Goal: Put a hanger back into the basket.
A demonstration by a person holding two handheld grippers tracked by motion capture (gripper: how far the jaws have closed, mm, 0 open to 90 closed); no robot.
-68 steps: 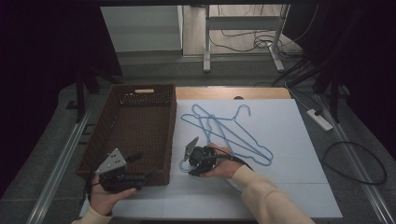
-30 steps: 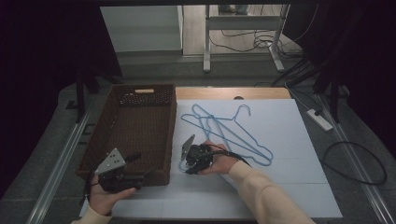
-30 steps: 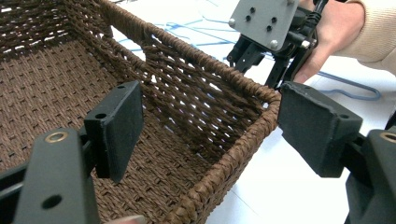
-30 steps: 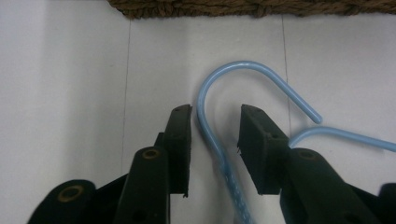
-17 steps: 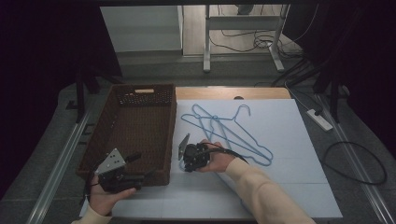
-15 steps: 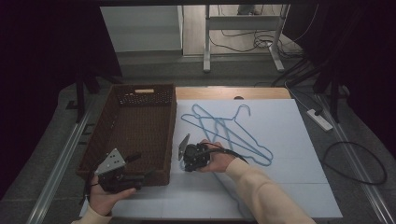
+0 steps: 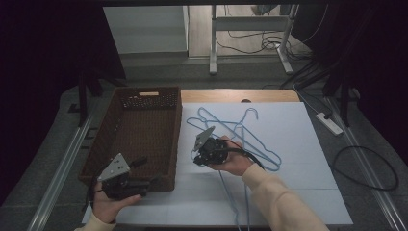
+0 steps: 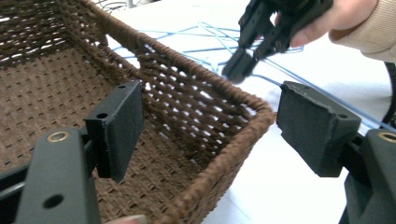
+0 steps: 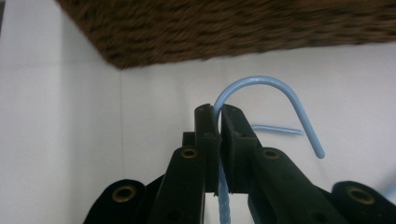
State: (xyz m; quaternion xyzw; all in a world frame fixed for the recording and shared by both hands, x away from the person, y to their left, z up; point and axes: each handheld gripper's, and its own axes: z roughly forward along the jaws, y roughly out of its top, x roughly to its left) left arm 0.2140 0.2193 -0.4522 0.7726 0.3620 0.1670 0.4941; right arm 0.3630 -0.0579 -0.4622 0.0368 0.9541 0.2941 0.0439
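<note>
1. My left gripper (image 7: pixel 144 174) waits wide open at the basket's (image 7: pixel 169 139) near corner, out of the way.
2. My right gripper (image 9: pixel 219 114) has just clamped a blue hanger (image 9: pixel 280 100) by its neck, right of the basket, hook free for lifting.

The wire hangers (image 7: pixel 250 137) are pale blue. The wicker basket (image 7: pixel 139 139) is dark brown, woven. At its 3 o'clock, the table sheet (image 7: pixel 298 173) is white.

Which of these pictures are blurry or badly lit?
High view: dark surround, white table evenly lit, sharp. Right gripper view: basket smeared by blur, the right tool and hanger hook crisp. Left gripper view: near pads soft, weave sharp.
</note>
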